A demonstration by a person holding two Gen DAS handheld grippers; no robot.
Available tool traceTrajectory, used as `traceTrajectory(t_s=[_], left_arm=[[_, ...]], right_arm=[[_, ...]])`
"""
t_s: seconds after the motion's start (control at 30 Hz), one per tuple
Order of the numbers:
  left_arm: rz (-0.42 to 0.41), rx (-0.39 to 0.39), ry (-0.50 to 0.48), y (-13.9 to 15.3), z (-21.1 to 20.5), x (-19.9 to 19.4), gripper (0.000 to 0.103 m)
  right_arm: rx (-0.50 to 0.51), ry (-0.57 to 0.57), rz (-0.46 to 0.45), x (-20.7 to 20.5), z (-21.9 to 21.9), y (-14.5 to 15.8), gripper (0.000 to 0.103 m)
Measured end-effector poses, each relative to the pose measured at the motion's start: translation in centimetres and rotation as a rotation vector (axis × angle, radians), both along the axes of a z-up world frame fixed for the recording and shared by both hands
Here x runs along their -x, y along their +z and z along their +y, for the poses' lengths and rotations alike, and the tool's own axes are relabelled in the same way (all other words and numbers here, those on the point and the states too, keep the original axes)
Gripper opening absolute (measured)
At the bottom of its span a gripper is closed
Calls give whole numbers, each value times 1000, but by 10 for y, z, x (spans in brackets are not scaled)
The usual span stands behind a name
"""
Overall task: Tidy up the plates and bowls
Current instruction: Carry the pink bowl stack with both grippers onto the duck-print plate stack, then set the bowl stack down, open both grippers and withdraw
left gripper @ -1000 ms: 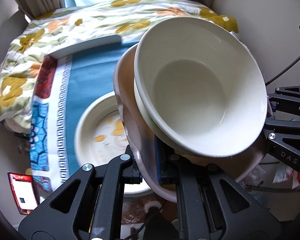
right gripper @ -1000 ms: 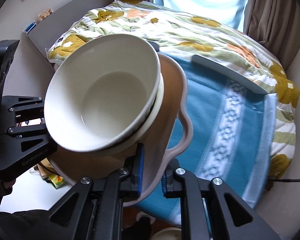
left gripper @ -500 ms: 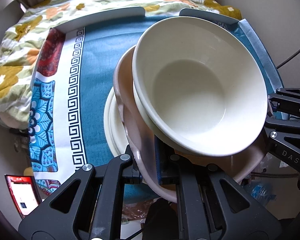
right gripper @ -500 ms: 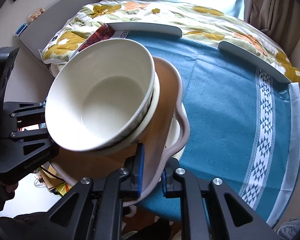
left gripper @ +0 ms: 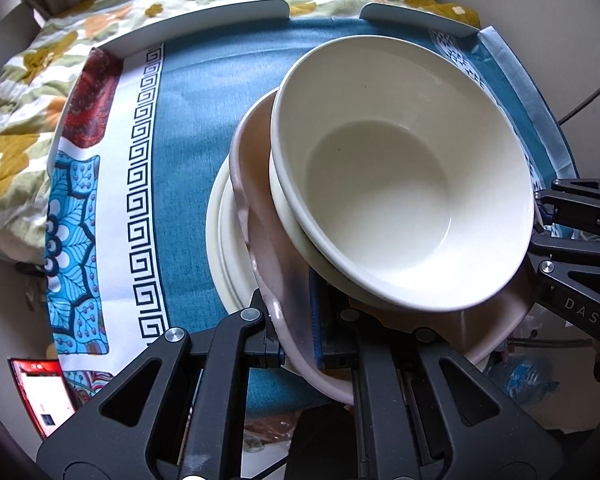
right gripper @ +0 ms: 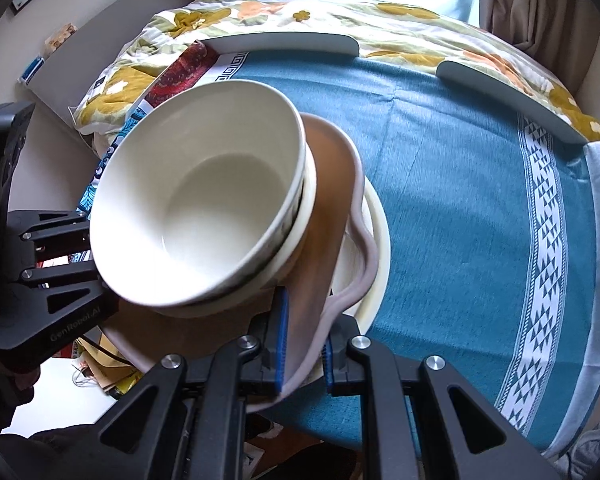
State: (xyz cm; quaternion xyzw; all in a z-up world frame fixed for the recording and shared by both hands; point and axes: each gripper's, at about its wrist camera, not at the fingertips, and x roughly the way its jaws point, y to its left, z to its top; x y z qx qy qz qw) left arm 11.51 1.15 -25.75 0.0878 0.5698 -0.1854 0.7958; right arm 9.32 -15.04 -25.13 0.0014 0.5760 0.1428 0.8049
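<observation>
A pink wavy-rimmed plate (left gripper: 260,248) (right gripper: 332,208) carries two stacked cream bowls (left gripper: 396,184) (right gripper: 196,208). My left gripper (left gripper: 296,332) is shut on the plate's near rim. My right gripper (right gripper: 304,344) is shut on the opposite rim. Each gripper shows at the edge of the other's view. The stack hangs just above a cream plate (left gripper: 224,240) (right gripper: 376,248) that lies on the blue tablecloth (left gripper: 196,128) (right gripper: 452,184). Most of that cream plate is hidden under the pink one.
Grey raised rails (left gripper: 196,24) (right gripper: 284,42) edge the table's far side. A floral quilt (left gripper: 24,80) (right gripper: 380,16) lies beyond. A red phone-like object (left gripper: 40,392) sits low at the left. Clutter lies on the floor beside the table (right gripper: 100,364).
Both grippers have carried the pink plate and its bowls down and over the table, above the cream plate. The grip on both rims is unchanged.
</observation>
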Motion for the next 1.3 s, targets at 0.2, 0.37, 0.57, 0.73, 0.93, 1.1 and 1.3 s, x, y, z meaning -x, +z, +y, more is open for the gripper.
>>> traceTrajectory(t_s=[0.2, 0.37, 0.57, 0.73, 0.93, 1.1, 1.3], left_arm=[[-38, -39, -12, -2, -5, -1, 10], [-52, -78, -17, -2, -8, -2, 16], [-43, -83, -14, -2, -7, -3, 16], [-40, -112, -29, 1, -10, -2, 16], [-38, -125, -36, 7, -10, -2, 16], [-63, -151, -42, 19, -7, 4, 33], [-102, -127, -49, 40, 3, 19, 49]], right_arm=[[-16, -9, -7, 1, -1, -2, 13], [-7, -3, -5, -1, -2, -3, 13], [-6, 3, 1, -2, -1, -3, 13], [-7, 1, 14, -4, -2, -1, 13], [-12, -20, 22, -5, -5, 4, 14], [-33, -54, 5, 2, -18, 19, 31], [-52, -106, -71, 24, -42, 45, 40]])
